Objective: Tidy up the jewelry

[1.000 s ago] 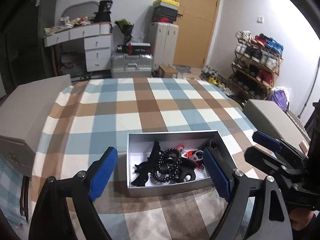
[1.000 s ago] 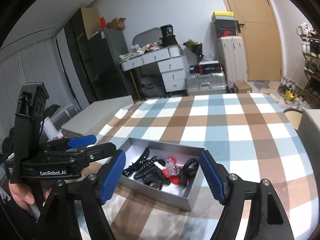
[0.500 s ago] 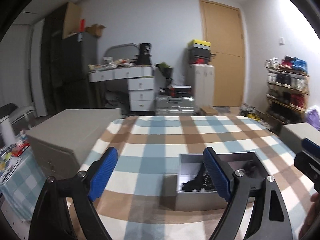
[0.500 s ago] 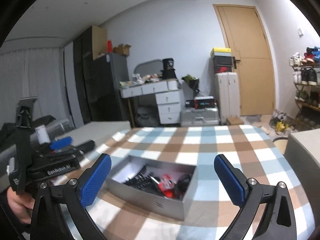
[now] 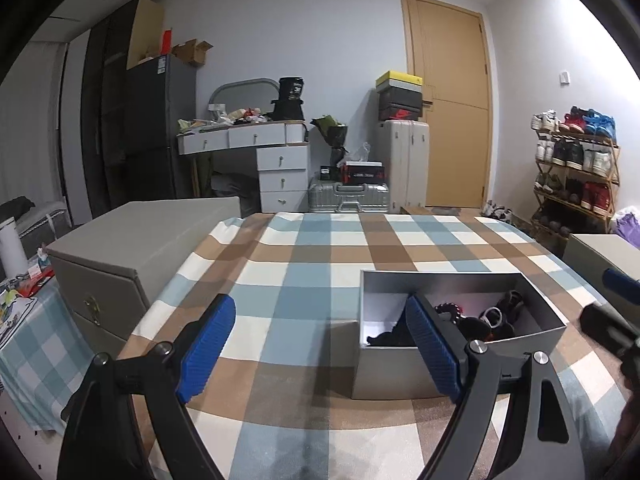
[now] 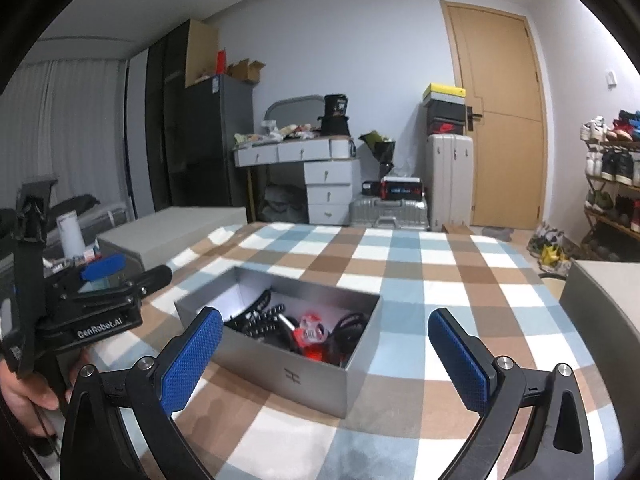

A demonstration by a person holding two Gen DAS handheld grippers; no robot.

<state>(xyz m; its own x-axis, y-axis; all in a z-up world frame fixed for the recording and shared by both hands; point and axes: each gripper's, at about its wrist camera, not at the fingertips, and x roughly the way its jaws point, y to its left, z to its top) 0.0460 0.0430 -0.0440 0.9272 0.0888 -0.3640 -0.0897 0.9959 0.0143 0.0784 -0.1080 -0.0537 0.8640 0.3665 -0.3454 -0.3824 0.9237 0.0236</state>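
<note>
An open silver box (image 5: pixel 392 376) (image 6: pixel 288 372) sits on the checked tablecloth. It holds a tangle of black hair clips (image 6: pixel 260 318), black bands (image 6: pixel 352 326) and a red and white piece (image 6: pixel 310 332); they also show in the left wrist view (image 5: pixel 484 320). My left gripper (image 5: pixel 320 354) is open and empty, low over the cloth to the left of the box. My right gripper (image 6: pixel 328 358) is open and empty, in front of the box. The left gripper's body also shows in the right wrist view (image 6: pixel 92 304).
A grey storage box (image 5: pixel 132 248) stands off the table's left edge and another (image 6: pixel 600 320) off its right edge. A shoe rack (image 5: pixel 576 176), suitcases (image 5: pixel 348 196) and a drawer desk (image 5: pixel 260 160) line the far wall.
Both grippers dropped from looking down on the box to a low, level view. The left gripper shifted left, so the box now lies at its right. The jaws stayed open.
</note>
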